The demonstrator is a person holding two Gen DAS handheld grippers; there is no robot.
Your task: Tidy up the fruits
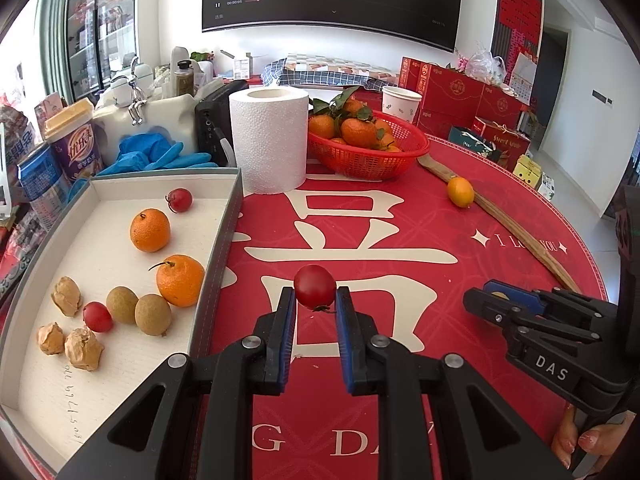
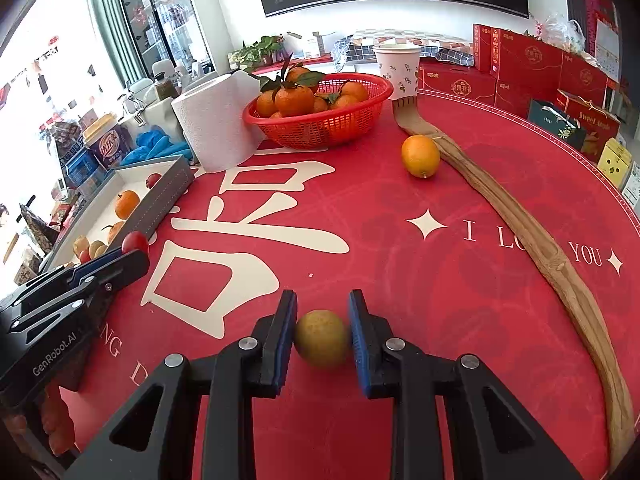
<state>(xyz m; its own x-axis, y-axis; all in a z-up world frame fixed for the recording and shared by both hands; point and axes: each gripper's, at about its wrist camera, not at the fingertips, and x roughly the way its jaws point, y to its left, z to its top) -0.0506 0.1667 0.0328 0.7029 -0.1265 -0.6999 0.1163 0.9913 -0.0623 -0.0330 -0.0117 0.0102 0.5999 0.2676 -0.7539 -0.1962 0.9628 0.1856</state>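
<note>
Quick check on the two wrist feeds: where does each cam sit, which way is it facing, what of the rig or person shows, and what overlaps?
Left wrist: on the left claw, facing forward and down over the red tablecloth; it grips a cherry tomato; grey tray at left; right claw and fingers at right.
Right wrist: on the right claw, same way; it grips a brownish-yellow round fruit; left claw at left.
Shared: tablecloth, tray, red basket, paper roll, loose yellow-orange fruit, wooden back scratcher.

Bright daylight, sharp, fisheye-warped edges
</note>
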